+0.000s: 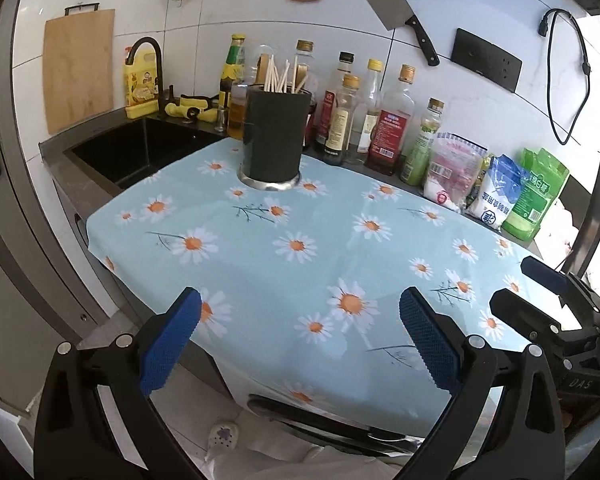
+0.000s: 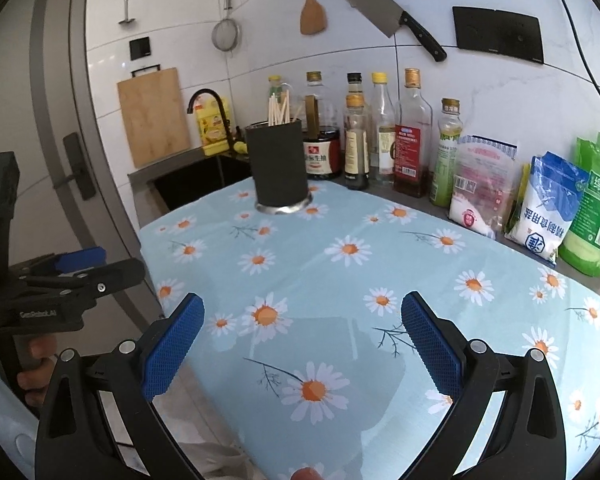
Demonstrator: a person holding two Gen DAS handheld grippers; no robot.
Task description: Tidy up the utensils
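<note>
A black utensil holder (image 1: 273,136) with several pale chopsticks (image 1: 278,76) standing in it sits at the far side of the daisy tablecloth (image 1: 300,240); it also shows in the right wrist view (image 2: 279,164). My left gripper (image 1: 300,332) is open and empty, above the near edge of the cloth. My right gripper (image 2: 302,340) is open and empty, over the front of the cloth. The right gripper shows at the right edge of the left wrist view (image 1: 548,280). The left gripper shows at the left edge of the right wrist view (image 2: 80,268).
Bottles of oil and sauce (image 1: 388,120) and bags of salt and sugar (image 1: 500,192) line the back wall. A black sink (image 1: 140,148) with a tap lies at the left. A cleaver (image 1: 392,4), a wooden spatula, a strainer and a cutting board (image 1: 78,68) hang on the tiled wall.
</note>
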